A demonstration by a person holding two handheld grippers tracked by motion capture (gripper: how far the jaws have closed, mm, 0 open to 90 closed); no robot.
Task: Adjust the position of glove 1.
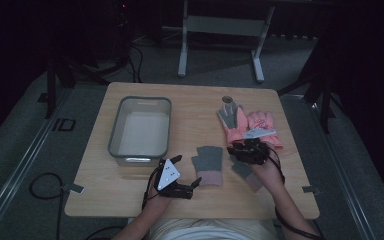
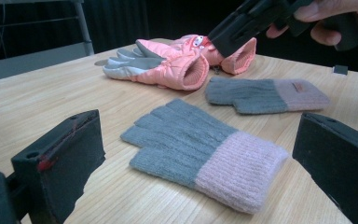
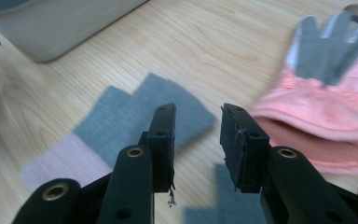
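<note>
Wide wooden table (image 1: 190, 197), grey plastic bin (image 1: 141, 131) upper left of centre, puffy pink ski gloves (image 1: 252, 127) upper right, two grey knit gloves with pink cuffs (image 1: 208, 164) low centre. Left gripper (image 1: 187, 172) gaping wide — empty; right gripper (image 1: 240, 150) parted narrowly, empty too, hovering over the ski-glove cuffs. Best pinching one cuff edge squarely. No legible writing — small cuff tag unreadable.

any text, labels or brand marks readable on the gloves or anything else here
None can be read.
Knit glove: a small tag on its pink cuff, too small to read.
Pink padded glove: a printed mark near the cuff, too blurred to read.
Grey bin: no lettering visible.
</note>
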